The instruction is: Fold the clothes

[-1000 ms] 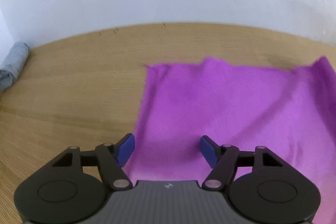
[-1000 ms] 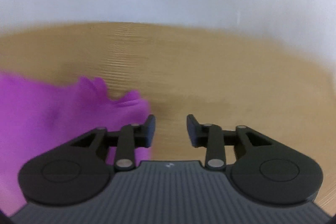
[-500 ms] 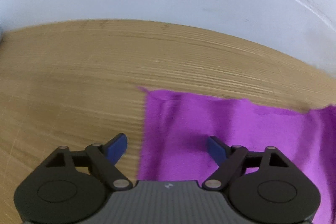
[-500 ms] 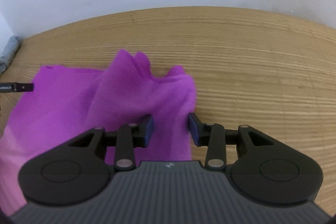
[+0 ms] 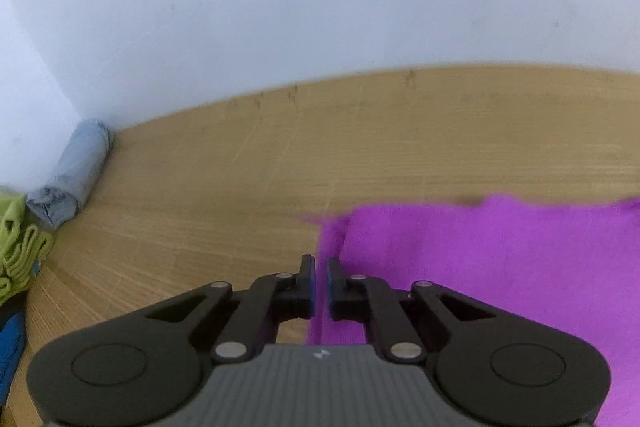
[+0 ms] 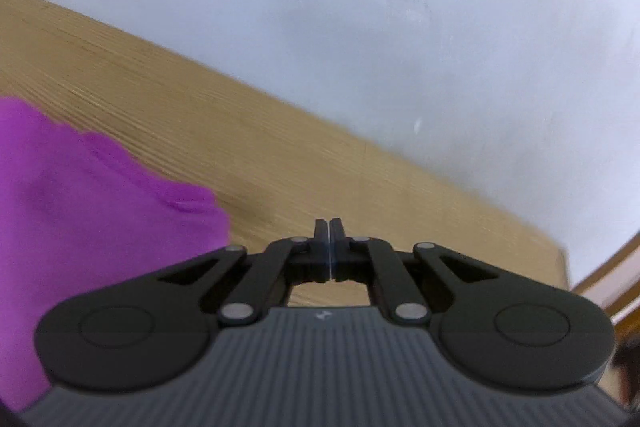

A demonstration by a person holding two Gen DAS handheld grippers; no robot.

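Two grippers work over a wooden desk (image 5: 240, 207) on which a purple cloth (image 5: 500, 267) lies spread flat. The left gripper (image 5: 320, 283) sits at the cloth's left edge, near its far left corner, with its jaws closing to a narrow slit. That edge runs straight into the slit, so the pads appear to pinch the fabric there, though the contact itself is hard to see. Most of the cloth stretches away to the right of this gripper, its far hem slightly wavy. The right gripper (image 6: 329, 247) is fully closed, pads pressed together with nothing between them, and it points at bare desk just to the right of the cloth's rumpled right corner (image 6: 80, 207), not touching the fabric. Well to the left of the cloth, a rolled grey garment (image 5: 74, 175) rests against the white wall (image 5: 320, 7) at the desk's back corner. A folded lime-green item (image 5: 20, 247) lies nearer the desk's front edge, with a bit of blue fabric (image 5: 10, 347) in front of that.
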